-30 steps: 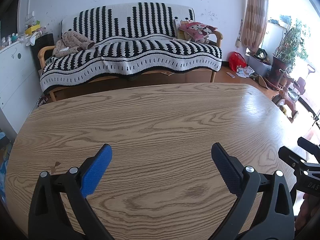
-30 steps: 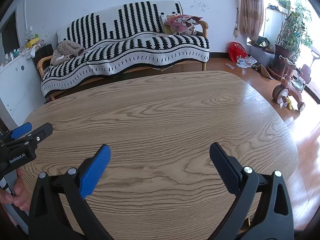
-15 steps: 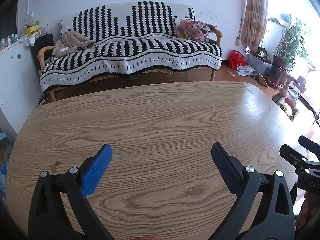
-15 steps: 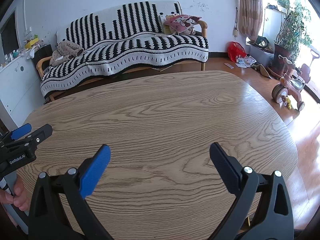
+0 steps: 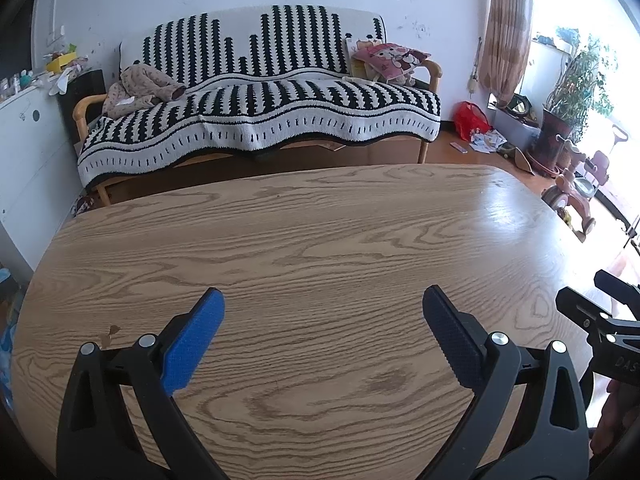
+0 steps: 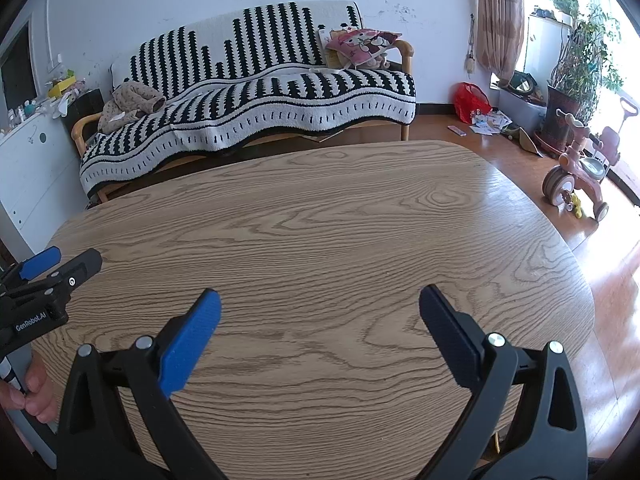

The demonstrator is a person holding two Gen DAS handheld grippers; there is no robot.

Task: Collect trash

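At the far left, a white cabinet [image 5: 24, 152] against the wall carries a clutter of small bottles and a yellow box; what the box holds cannot be told. Next comes a wooden-armed sofa [image 5: 256, 120] under a black-and-white striped throw, with a bundle of beige clothing [image 5: 140, 88] at its left end and a pink cartoon cushion [image 5: 390, 60] at its right end. In front of it lies the wood-grain table [image 5: 320, 248], its top bare except for a small brown chip or stain [image 5: 112, 330] near the left edge. The left hand-held gripper [image 5: 322, 334] hangs over the near part of the table with its two fingers spread wide and nothing between them. The right hand-held gripper [image 6: 318, 332] is likewise wide open and holds nothing. On the floor to the right of the sofa a red plastic bag [image 6: 472, 100] sits against the wall with loose papers and wrappers [image 6: 490, 122] scattered just beside it, the only trash in view, well apart from both grippers. Further right stand a potted plant [image 6: 564, 108] and a pink tricycle [image 6: 580, 172].
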